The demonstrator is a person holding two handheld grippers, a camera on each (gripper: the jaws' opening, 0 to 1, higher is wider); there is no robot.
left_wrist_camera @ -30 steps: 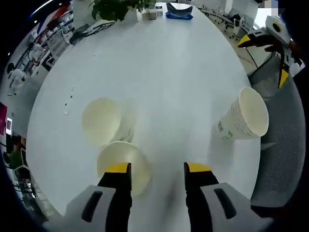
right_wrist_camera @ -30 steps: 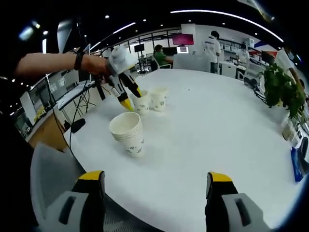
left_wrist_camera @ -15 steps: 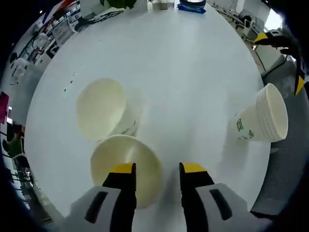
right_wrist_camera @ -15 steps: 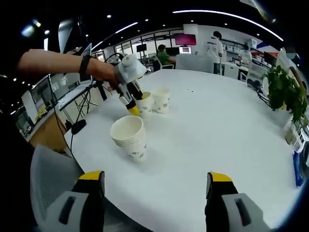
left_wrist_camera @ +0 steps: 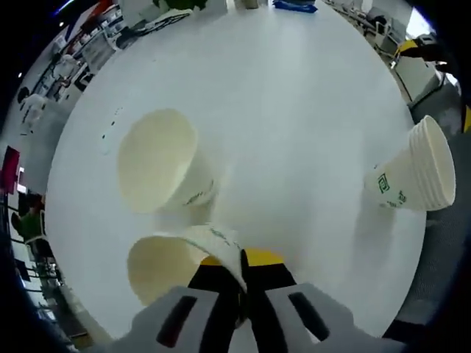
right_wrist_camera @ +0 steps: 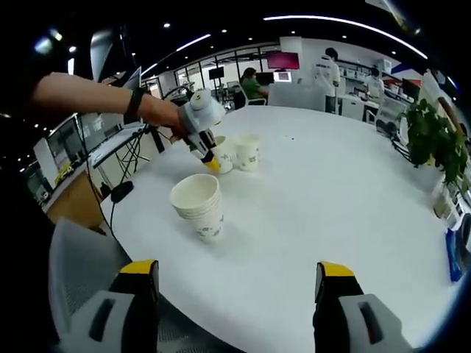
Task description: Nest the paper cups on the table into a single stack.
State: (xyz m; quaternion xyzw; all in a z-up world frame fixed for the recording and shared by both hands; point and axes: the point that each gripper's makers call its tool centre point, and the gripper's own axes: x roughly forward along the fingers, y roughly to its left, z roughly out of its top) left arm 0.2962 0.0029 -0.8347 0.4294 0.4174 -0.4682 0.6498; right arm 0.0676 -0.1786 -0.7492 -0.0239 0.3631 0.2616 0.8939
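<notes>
Near paper cup (left_wrist_camera: 165, 268): lower left of the left gripper view, its rim wall pinched between the pressed-together jaws of the left gripper (left_wrist_camera: 243, 266). Second single cup (left_wrist_camera: 158, 170): just above it, upright on the white table (left_wrist_camera: 294, 110). Stack of nested cups (left_wrist_camera: 416, 176): right edge of that view, well apart. In the right gripper view the stack (right_wrist_camera: 200, 206) stands centre-left; right gripper (right_wrist_camera: 232, 276), jaws spread wide, holds nothing. Potted plant (right_wrist_camera: 430, 136): right edge.
</notes>
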